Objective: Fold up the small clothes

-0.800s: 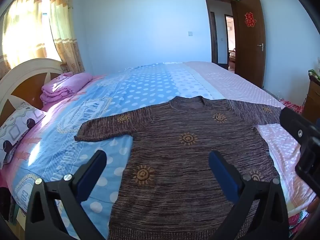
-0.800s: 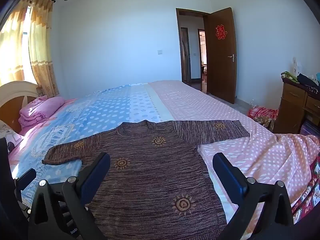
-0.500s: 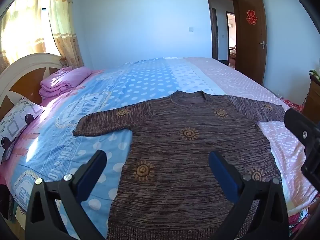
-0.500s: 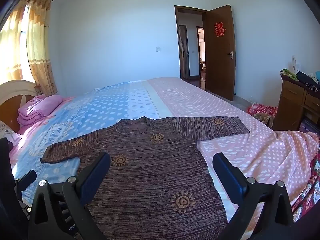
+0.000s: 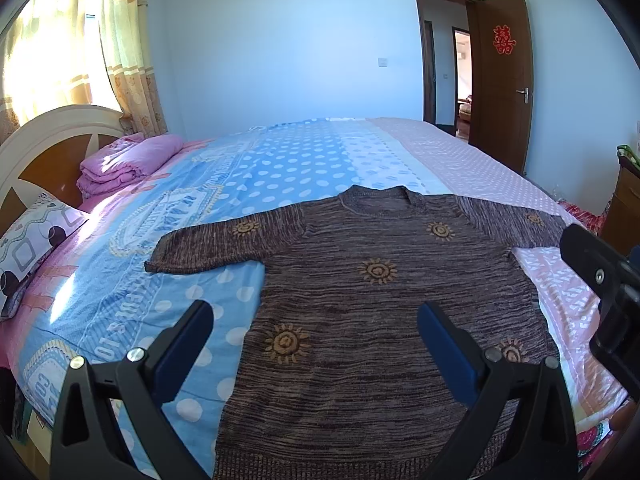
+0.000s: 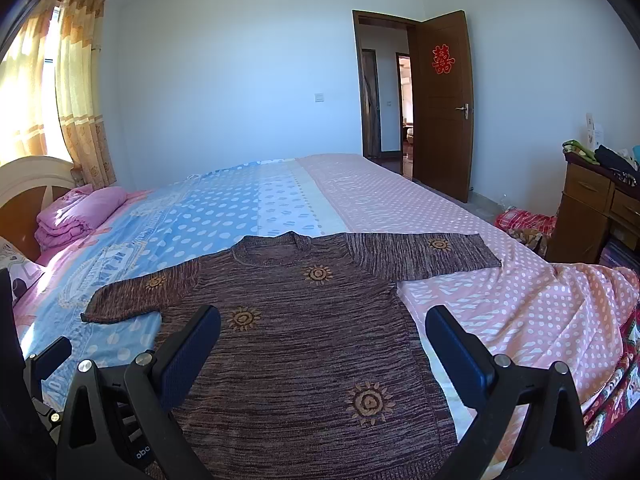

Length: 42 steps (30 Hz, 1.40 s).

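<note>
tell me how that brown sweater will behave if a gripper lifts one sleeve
The brown sweater looks like a soft knit lying limp on the bed, so it should drape and sag. Probably light, and its ribbed texture likely grips rather than slips.

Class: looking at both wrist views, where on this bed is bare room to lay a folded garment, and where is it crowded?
Free: the blue dotted cover beyond the sweater collar, and the pink dotted sheet toward the door. Crowded: the headboard end, with pink bedding and a pillow.

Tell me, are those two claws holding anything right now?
Nothing is held. The left gripper and right gripper are both open above the brown sweater, which lies flat on the bed.
</note>
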Motion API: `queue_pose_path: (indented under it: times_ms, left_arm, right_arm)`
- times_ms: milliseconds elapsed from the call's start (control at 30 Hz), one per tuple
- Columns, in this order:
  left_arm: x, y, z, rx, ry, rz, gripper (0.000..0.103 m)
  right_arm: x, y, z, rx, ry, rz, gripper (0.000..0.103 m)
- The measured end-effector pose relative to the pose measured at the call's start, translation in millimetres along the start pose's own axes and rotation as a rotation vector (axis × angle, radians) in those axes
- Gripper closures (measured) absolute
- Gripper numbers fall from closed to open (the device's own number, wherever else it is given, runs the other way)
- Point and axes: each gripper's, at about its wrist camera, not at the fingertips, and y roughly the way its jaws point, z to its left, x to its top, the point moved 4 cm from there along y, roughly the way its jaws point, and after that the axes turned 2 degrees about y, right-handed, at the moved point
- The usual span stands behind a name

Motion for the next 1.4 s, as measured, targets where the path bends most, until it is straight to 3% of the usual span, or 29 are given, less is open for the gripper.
queue_pose_path:
  times_ms: [1400]
  left_arm:
    - [-2.7,1.2,2.4,0.009,-0.002,0.006,0.000]
  right_arm:
    - [-0.1,0.0,2.9,0.004,0.001,0.005,0.001]
